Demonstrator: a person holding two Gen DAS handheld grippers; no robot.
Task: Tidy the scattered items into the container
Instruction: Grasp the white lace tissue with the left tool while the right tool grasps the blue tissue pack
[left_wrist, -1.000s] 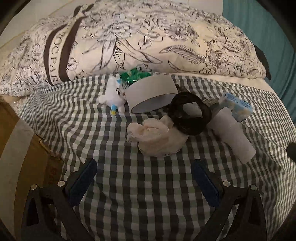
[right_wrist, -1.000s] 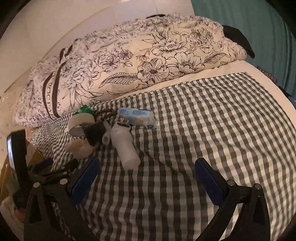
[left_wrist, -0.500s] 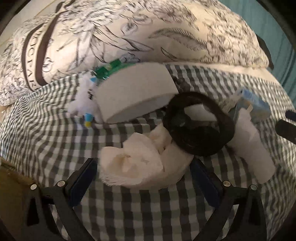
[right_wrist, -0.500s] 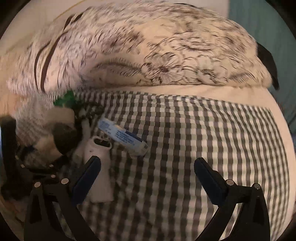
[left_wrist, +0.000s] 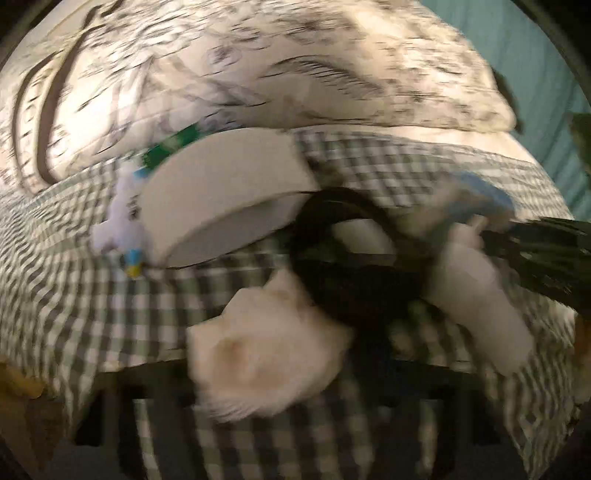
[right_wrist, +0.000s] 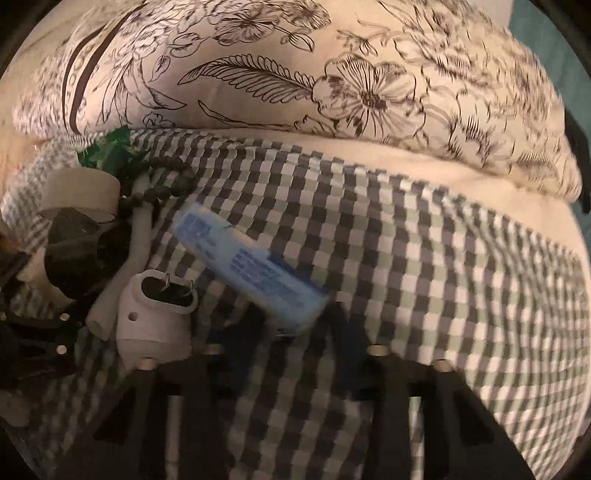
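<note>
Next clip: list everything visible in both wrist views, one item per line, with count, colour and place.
Pillow: one, cream with dark floral print, behind the pile.
Checked bedspread: one, dark and pale check, under everything.
Blue box: one, blue and white, lying just ahead of the right gripper.
White bottle: one, white, left of the box.
Bead string: one, dark, behind the box.
Green packet: one, at the pillow's edge.
Tape roll: one, pale grey, on its side.
Black ring: one, right of the roll.
Cream cloth: one, bunched, between the left gripper's fingers.
Plush toy: one, white, left of the roll.
Left gripper: blurred.
Right gripper: black, closing in around the box.
</note>
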